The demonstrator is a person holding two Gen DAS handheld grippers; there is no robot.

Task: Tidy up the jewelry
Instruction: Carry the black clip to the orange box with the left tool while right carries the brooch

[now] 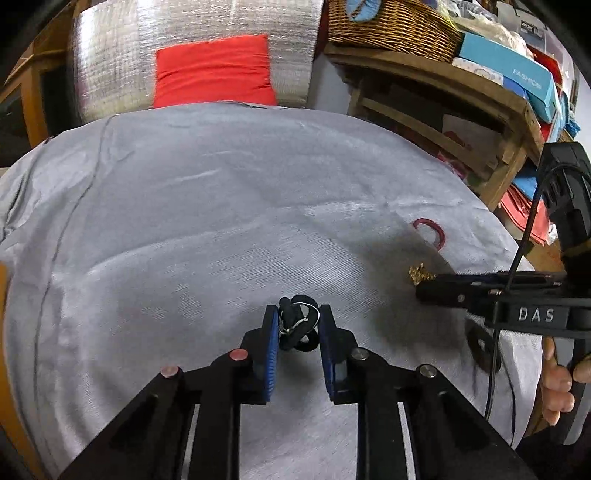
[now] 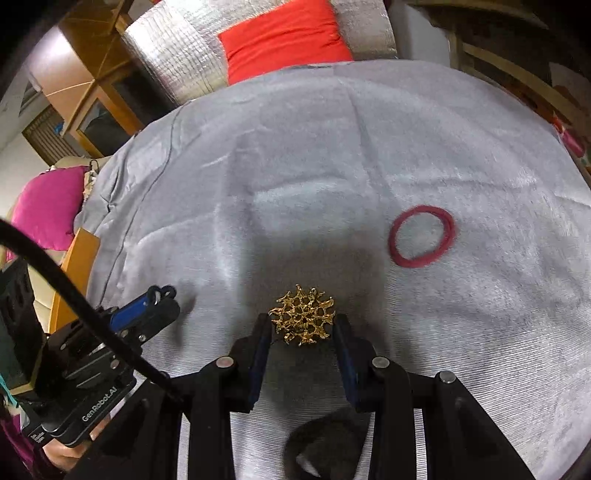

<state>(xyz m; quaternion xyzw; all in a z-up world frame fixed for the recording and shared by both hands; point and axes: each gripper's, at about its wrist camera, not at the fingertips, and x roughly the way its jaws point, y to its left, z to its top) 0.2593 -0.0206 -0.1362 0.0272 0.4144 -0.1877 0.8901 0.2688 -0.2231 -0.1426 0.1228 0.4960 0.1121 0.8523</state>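
Observation:
My left gripper (image 1: 298,314) is shut on a bundle of black hair ties (image 1: 293,326) with a thin silver wire ring tangled in it, held just above the grey cloth (image 1: 221,203). To its right, my right gripper (image 1: 424,284) grips a gold filigree ornament (image 1: 419,273). In the right wrist view, that gold ornament (image 2: 303,319) sits pinched between the blue pads of the right gripper (image 2: 302,325). The left gripper (image 2: 162,295) shows at the left. A red ring band (image 2: 421,236) lies flat on the cloth (image 2: 295,147) further out, also seen in the left wrist view (image 1: 430,230).
A dark loop (image 1: 480,347) lies on the cloth under the right gripper. A red cushion (image 1: 214,70) and silver padding (image 1: 110,55) stand behind the table. A wooden shelf (image 1: 461,110) with a wicker basket (image 1: 391,26) is at the right. A pink cushion (image 2: 48,206) is at the left.

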